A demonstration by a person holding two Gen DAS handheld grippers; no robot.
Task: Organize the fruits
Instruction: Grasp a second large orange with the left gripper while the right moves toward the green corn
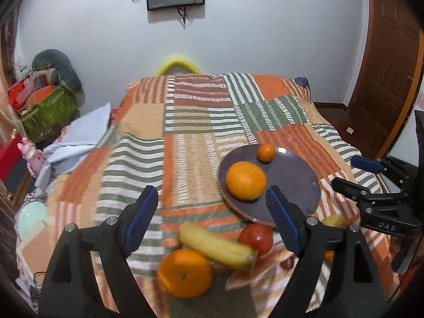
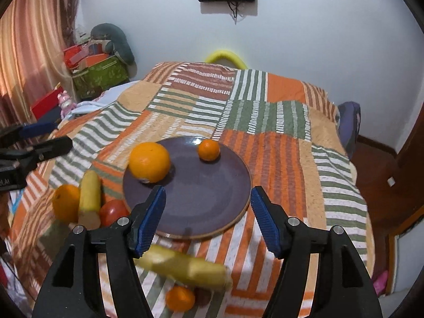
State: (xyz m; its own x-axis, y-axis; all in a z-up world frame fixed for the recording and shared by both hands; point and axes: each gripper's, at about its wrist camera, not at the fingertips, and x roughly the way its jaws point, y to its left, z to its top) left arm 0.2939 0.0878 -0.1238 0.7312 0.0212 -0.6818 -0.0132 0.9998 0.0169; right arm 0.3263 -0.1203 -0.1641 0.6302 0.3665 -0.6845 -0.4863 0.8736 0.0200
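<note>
Patchwork bedspread (image 2: 278, 143) on a bed, white wall behind. Right gripper (image 2: 208, 220) has jaws apart, nothing betw. them, over the near rim of the purple plate (image 2: 206, 201). Left gripper (image 1: 212, 220) also wide, empty. On the plate: big orange (image 2: 149, 162) and small mandarin (image 2: 209, 150). Off it, near edge: banana (image 2: 185, 267), small orange (image 2: 180, 298); to the left a 2nd banana (image 2: 90, 198), orange (image 2: 66, 202), tomato (image 2: 114, 212). Bananas prob. soft, bruise easily; grip mid-length, lightly. Oranges firm but round, may roll; squeeze across the widest part. Tomato thin-skinned, gentlest grip.
</note>
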